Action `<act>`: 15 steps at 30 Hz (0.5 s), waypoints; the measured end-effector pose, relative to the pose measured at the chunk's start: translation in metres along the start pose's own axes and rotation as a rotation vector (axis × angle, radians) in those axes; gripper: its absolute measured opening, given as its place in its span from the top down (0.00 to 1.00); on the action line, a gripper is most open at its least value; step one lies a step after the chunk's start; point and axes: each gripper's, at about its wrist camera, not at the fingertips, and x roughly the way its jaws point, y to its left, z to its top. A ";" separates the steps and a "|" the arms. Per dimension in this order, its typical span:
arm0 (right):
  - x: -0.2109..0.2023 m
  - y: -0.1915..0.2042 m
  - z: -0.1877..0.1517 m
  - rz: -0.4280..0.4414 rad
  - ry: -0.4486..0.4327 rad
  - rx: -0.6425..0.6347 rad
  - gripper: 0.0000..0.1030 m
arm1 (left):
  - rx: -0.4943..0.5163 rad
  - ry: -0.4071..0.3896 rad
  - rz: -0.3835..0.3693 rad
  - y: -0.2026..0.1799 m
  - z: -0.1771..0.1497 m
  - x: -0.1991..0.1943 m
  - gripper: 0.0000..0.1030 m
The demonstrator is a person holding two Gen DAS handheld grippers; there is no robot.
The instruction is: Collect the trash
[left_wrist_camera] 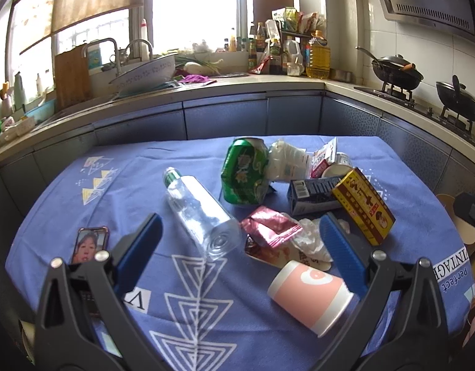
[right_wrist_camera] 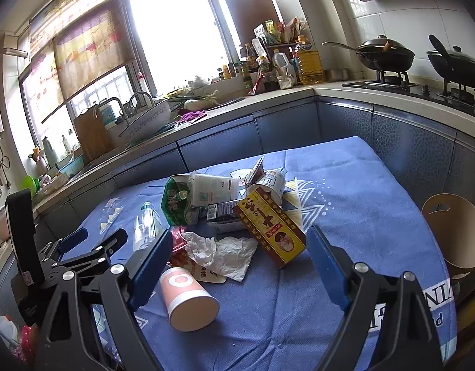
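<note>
Trash lies on a blue tablecloth (left_wrist_camera: 83, 216): a clear plastic bottle (left_wrist_camera: 200, 213), a crushed green can (left_wrist_camera: 245, 174), a pink paper cup (left_wrist_camera: 310, 295) on its side, a yellow-red carton (left_wrist_camera: 362, 205), a dark carton (left_wrist_camera: 311, 194), a pink foil wrapper (left_wrist_camera: 270, 225) and crumpled tissue (left_wrist_camera: 311, 238). My left gripper (left_wrist_camera: 240, 232) is open above the bottle's base and the wrapper, holding nothing. My right gripper (right_wrist_camera: 240, 247) is open above the tissue (right_wrist_camera: 222, 253), between the cup (right_wrist_camera: 188, 296) and the yellow-red carton (right_wrist_camera: 271, 228), holding nothing.
A phone (left_wrist_camera: 89, 244) lies on the cloth at the left. A brown paper bag (right_wrist_camera: 450, 235) stands off the table's right edge. Kitchen counter with sink (left_wrist_camera: 138, 74), bottles and two woks (left_wrist_camera: 395, 71) runs behind. The left gripper shows in the right wrist view (right_wrist_camera: 83, 247).
</note>
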 end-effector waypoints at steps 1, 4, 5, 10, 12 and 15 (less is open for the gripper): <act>0.002 -0.002 -0.001 0.001 0.012 0.005 0.21 | 0.011 -0.005 -0.007 0.000 -0.004 -0.001 0.05; 0.010 -0.008 -0.007 0.012 0.053 0.025 0.28 | 0.045 0.002 -0.043 -0.002 -0.017 -0.001 0.05; 0.013 -0.009 -0.009 0.017 0.067 0.028 0.32 | 0.055 0.006 -0.058 -0.003 -0.022 -0.001 0.05; 0.026 -0.008 -0.019 0.038 0.117 0.031 0.40 | 0.111 0.015 -0.143 -0.012 -0.043 -0.006 0.05; 0.030 -0.008 -0.022 0.046 0.135 0.028 0.44 | 0.125 0.019 -0.168 -0.015 -0.051 -0.007 0.05; 0.037 -0.008 -0.026 0.051 0.163 0.031 0.46 | 0.136 0.046 -0.199 -0.022 -0.060 -0.003 0.05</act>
